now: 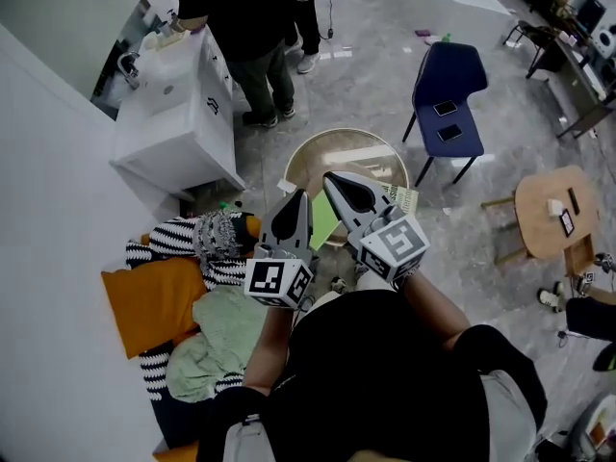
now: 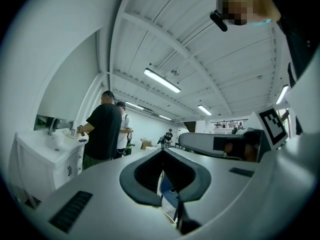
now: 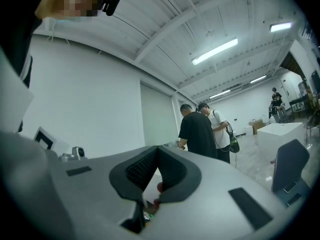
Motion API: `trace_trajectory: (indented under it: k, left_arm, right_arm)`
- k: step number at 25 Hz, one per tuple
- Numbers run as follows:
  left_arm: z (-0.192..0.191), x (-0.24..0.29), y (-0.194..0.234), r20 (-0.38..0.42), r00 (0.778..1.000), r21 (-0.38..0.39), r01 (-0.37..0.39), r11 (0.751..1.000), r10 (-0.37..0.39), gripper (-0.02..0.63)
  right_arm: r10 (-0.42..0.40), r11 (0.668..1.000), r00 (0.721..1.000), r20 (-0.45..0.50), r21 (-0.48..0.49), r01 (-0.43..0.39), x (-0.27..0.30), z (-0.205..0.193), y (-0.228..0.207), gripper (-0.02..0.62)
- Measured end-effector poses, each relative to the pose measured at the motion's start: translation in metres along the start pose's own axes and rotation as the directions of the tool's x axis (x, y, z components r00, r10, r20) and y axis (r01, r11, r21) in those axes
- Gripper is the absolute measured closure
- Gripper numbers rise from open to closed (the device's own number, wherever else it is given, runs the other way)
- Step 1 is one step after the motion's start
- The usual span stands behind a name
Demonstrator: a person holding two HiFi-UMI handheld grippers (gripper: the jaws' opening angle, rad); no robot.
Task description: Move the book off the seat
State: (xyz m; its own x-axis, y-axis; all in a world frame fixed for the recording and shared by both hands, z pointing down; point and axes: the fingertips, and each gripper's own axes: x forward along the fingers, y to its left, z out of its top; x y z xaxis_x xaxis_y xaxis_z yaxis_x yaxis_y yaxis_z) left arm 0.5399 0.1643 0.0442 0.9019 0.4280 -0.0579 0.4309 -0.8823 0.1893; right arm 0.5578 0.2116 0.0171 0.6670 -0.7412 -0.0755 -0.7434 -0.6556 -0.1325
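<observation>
A green book (image 1: 324, 223) lies at the near edge of a round beige seat (image 1: 358, 152), partly hidden behind my two grippers; a striped sheet (image 1: 404, 198) sticks out on its right. My left gripper (image 1: 295, 198) is raised above the book's left side with its jaws shut and nothing in them. My right gripper (image 1: 333, 177) is close beside it over the seat, also shut and empty. In the left gripper view the left gripper (image 2: 162, 150) points out across the room, level, with the right gripper (image 2: 200, 143) next to it. The right gripper (image 3: 158, 149) points the same way in its own view.
A blue chair (image 1: 449, 104) carrying two dark flat items stands beyond the seat. Two people (image 1: 252, 27) stand at a white sink cabinet (image 1: 178, 114) at the back left. A small wooden table (image 1: 549, 210) is on the right. Cushions and cloths (image 1: 183, 296) lie at the near left.
</observation>
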Motion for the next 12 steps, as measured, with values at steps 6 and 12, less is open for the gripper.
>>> trace_trajectory:
  k: [6, 12]
  left_arm:
    - [-0.004, 0.006, -0.016, -0.005, 0.999, 0.004, 0.043, 0.999, -0.043, 0.597]
    - [-0.012, 0.02, -0.027, -0.016, 0.996, 0.0, 0.088, 0.996, -0.088, 0.597]
  right_arm:
    - [-0.032, 0.999, 0.999, 0.031, -0.016, 0.033, -0.014, 0.005, -0.009, 0.581]
    - [-0.091, 0.996, 0.996, 0.023, -0.005, 0.091, -0.028, 0.002, -0.027, 0.581]
